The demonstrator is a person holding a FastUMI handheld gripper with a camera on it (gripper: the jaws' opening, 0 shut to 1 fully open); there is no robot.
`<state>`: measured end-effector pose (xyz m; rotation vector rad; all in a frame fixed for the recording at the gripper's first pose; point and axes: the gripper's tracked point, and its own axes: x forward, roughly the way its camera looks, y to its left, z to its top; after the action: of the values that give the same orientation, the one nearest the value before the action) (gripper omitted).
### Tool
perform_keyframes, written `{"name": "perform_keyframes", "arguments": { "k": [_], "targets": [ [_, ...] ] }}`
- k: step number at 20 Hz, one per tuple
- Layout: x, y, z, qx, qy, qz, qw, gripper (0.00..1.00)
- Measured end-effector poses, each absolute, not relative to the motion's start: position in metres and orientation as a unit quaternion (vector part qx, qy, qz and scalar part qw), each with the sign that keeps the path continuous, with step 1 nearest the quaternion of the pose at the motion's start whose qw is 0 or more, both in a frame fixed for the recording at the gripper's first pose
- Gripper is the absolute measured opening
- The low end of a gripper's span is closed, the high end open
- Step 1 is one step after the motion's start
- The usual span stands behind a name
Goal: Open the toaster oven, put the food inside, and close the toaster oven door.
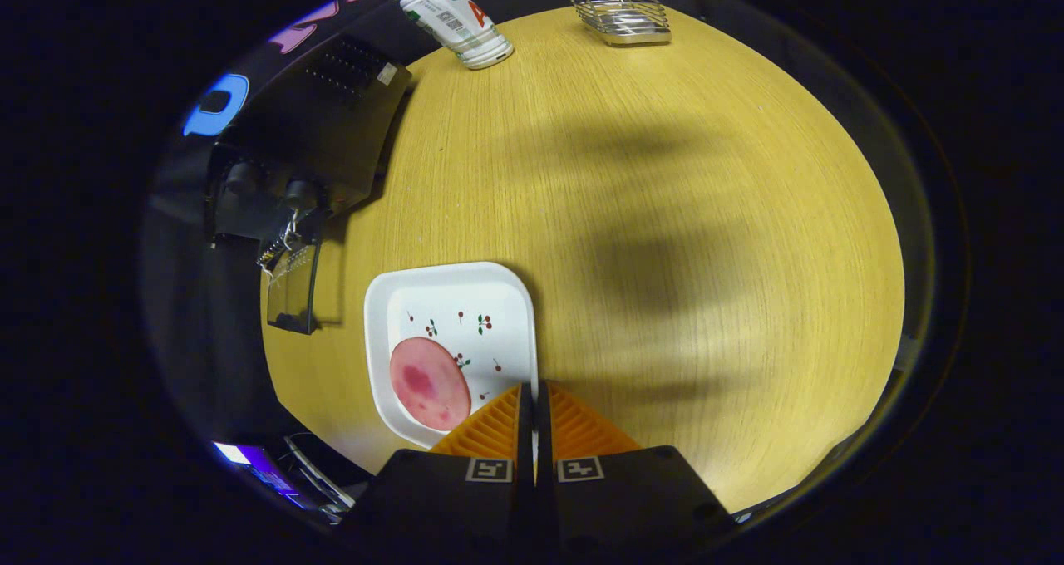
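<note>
hand-held gripper [533, 392] ribbed fingers pressed together, empty, above rounded-square white plate [499, 299]; round pink slice [429, 382].

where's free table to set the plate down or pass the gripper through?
Widest bare patch: the table ahead of the shut gripper, between the white plate, the wire rack and the bottle. Crowded: the toaster oven side, where only a narrow strip separates oven and plate, which carries the food.

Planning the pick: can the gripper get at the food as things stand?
Probably yes. The gripper is shut, fingers together over the plate rim; the food lies just beside them on the plate, nothing over it. It must open first.
</note>
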<state>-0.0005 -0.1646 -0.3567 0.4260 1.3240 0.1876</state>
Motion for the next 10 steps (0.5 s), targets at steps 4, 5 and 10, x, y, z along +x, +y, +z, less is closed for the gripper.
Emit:
{"name": "perform_keyframes", "arguments": {
  "k": [4,5,10],
  "targets": [
    [-0.014,-0.148,-0.358,0.296,0.597,0.088,0.740,0.05],
    [-0.019,-0.145,-0.356,0.315,0.591,0.087,0.738,0.05],
    [-0.042,-0.136,-0.343,0.361,0.567,0.074,0.737,0.05]
  ]
}}
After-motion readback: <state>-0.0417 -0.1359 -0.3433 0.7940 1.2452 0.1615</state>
